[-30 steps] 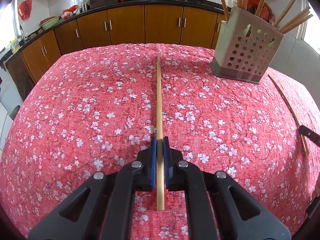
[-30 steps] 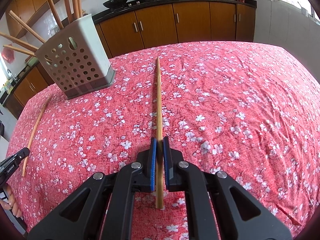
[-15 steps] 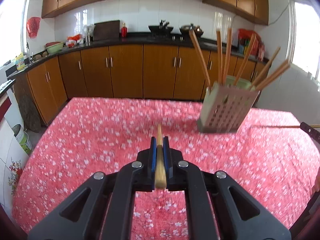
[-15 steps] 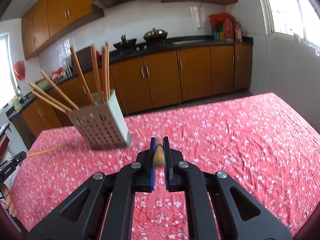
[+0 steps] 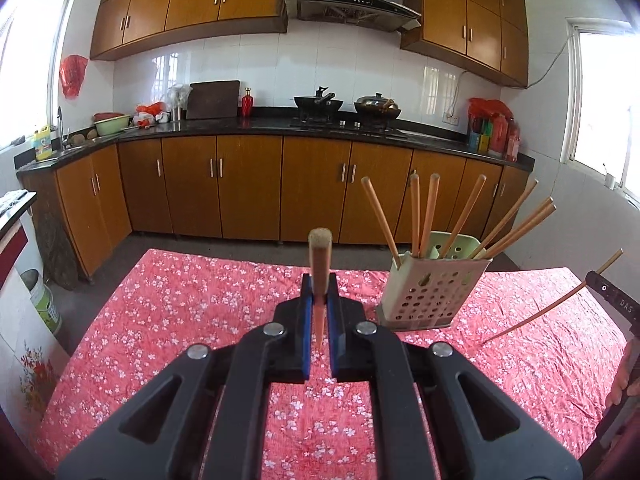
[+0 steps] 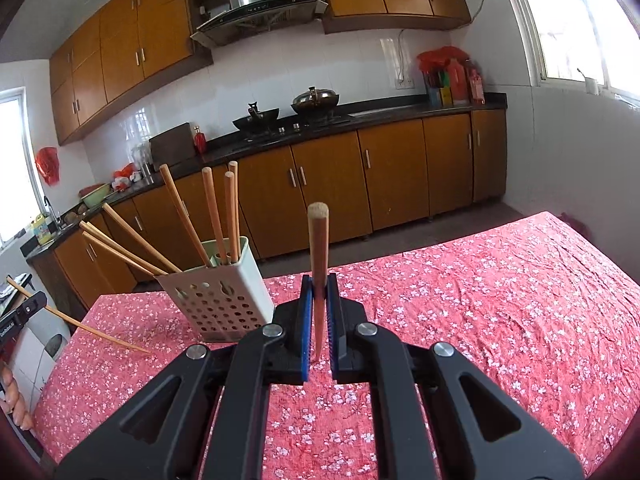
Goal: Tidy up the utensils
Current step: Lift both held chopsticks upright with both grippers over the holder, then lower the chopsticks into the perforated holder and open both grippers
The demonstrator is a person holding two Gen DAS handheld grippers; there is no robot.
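My left gripper [image 5: 319, 300] is shut on a wooden chopstick [image 5: 320, 268], held tilted up above the table with its blunt end toward the camera. My right gripper [image 6: 319, 300] is shut on another wooden chopstick [image 6: 318, 256], raised the same way. A pale perforated utensil holder [image 5: 432, 292] with several chopsticks in it stands on the table, right of the left gripper and, in the right wrist view [image 6: 220, 292], left of the right gripper. The right gripper and its chopstick [image 5: 552, 304] show at the right edge of the left wrist view; the left one's chopstick [image 6: 80, 326] shows at the left edge of the right wrist view.
The table carries a red floral cloth [image 5: 180, 312]. Brown kitchen cabinets [image 5: 248, 188] and a dark counter with pans [image 5: 320, 102] run behind it. The table's far edge lies just beyond the holder.
Both grippers have lifted their chopsticks off the cloth and tilted upward; the view swung from the tabletop to the kitchen wall. The holder now sits lower and farther in both views.
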